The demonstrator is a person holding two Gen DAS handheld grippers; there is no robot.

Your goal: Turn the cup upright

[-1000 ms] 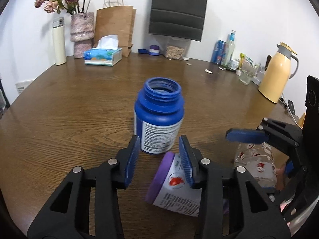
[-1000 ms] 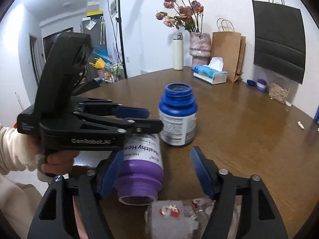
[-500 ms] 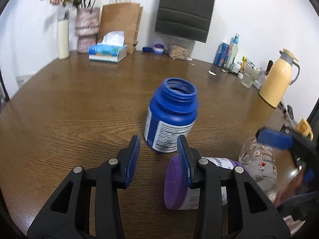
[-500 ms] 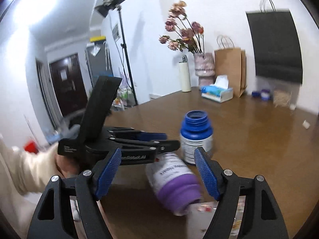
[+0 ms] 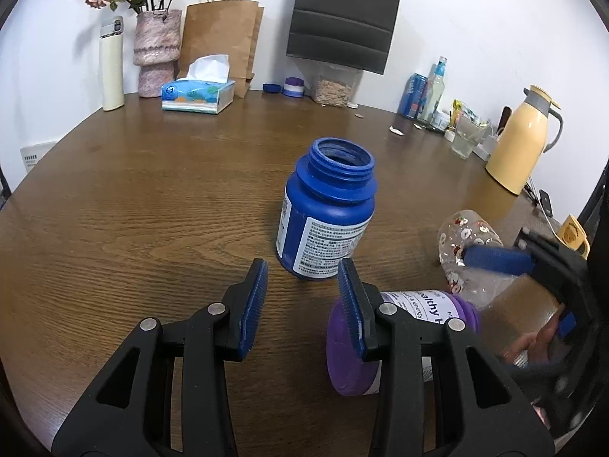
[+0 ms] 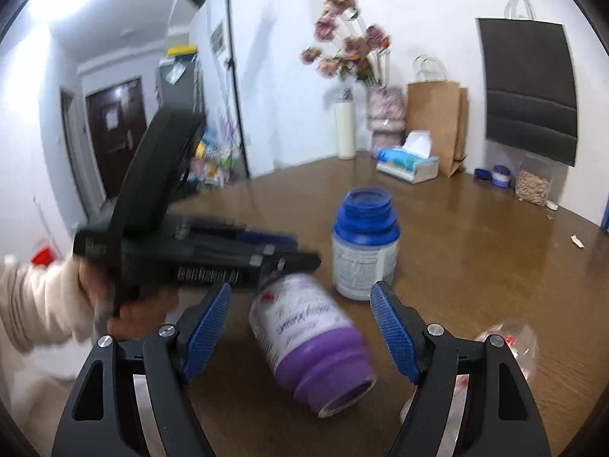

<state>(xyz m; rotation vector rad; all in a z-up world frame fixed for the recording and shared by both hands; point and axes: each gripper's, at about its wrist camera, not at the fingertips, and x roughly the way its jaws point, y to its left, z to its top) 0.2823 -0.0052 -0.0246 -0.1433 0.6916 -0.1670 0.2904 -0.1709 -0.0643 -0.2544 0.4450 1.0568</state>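
Clear cup (image 5: pixel 462 243) on its side

The cup (image 5: pixel 462 243) is a clear plastic tumbler printed with small red and white figures. It lies on its side on the wooden bench (image 5: pixel 152 198), near the edge, with its closed base toward the bench's middle. It lies just beside the purple bottle (image 5: pixel 380 342), which also lies on its side, and to the right of the upright blue bottle (image 5: pixel 327 209). In the right wrist view only part of the cup (image 6: pixel 510 342) shows, blurred, low at the right behind the gripper's finger.
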